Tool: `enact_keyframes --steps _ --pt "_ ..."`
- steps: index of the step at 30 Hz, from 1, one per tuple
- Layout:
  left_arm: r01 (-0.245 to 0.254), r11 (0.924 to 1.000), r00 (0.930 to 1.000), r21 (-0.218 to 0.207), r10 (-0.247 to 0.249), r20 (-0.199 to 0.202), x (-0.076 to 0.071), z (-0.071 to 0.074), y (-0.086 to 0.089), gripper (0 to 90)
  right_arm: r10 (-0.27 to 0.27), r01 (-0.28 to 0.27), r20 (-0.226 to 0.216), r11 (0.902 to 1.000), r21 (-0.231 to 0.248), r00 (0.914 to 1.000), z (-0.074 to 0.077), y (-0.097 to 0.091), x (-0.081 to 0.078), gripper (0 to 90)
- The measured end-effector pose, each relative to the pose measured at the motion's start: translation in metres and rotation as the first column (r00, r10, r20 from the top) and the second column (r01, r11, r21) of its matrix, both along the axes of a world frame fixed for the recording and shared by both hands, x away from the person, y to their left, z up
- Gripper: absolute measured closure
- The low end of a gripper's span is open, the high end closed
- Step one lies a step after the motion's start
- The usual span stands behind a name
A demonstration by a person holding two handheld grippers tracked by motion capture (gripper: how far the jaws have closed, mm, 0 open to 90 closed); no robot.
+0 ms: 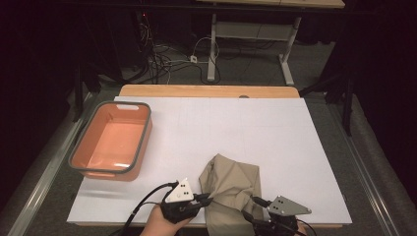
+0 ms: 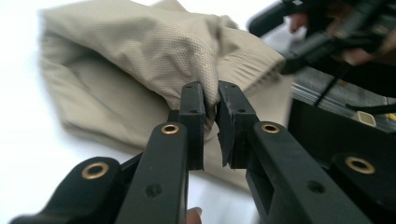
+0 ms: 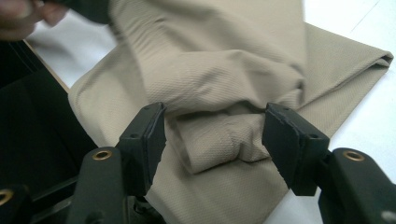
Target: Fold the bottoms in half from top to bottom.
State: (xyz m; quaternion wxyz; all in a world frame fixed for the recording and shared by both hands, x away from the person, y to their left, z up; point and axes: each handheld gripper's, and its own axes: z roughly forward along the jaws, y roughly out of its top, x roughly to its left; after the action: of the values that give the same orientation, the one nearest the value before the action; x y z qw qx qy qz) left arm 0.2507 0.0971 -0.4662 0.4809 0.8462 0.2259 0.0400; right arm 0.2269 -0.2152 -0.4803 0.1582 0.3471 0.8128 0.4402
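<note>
Light falls from above onto the white surface, which glows evenly in the high view while the room around it sinks into near black. In the left gripper view the surface beyond the left claw is blown out and the far hand blurs. The cloth just ahead of the right claw stays sharp, with soft shadows in its folds.

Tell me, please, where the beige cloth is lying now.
In the high view the beige cloth lies at the near edge of the white table, between the left hand-held gripper and the right hand-held gripper, right of the orange tub.
</note>
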Motion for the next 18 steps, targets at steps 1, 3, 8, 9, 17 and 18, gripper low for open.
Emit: enact_keyframes --steps 1,3,8,9,17,18 --pt "0.007 0.9999 1.0 -0.008 -0.007 -0.005 -0.006 0.0 0.001 79.1 0.0 0.0 0.001 1.0 -0.001 1.0 0.0 -0.001 -0.001 40.0" --pt "0.015 0.9999 0.9999 -0.006 -0.014 0.004 -0.018 0.0 0.0 78.5 -0.001 0.001 -0.001 1.0 0.002 1.0 0.0 -0.002 -0.002 40.0" --pt "0.019 0.9998 0.9997 -0.01 -0.019 0.018 -0.026 -0.001 -0.001 68.3 -0.001 0.001 -0.002 1.0 0.006 1.0 0.0 -0.004 -0.003 40.0" --pt "0.019 0.9998 0.9997 -0.01 -0.019 0.018 -0.026 -0.001 -0.001 61.8 0.0 0.0 -0.002 1.0 0.007 1.0 0.0 -0.004 -0.003 40.0" --pt "-0.051 0.9972 0.9978 0.054 0.049 0.046 -0.017 -0.01 -0.001 39.6 0.04 -0.042 0.03 0.9975 0.058 0.9988 0.012 0.0 -0.02 38.9" --pt "-0.048 0.9974 0.9981 0.053 0.046 0.042 -0.017 -0.011 -0.001 39.8 0.053 -0.055 0.041 0.9975 0.044 0.9977 0.013 0.005 -0.021 38.9"
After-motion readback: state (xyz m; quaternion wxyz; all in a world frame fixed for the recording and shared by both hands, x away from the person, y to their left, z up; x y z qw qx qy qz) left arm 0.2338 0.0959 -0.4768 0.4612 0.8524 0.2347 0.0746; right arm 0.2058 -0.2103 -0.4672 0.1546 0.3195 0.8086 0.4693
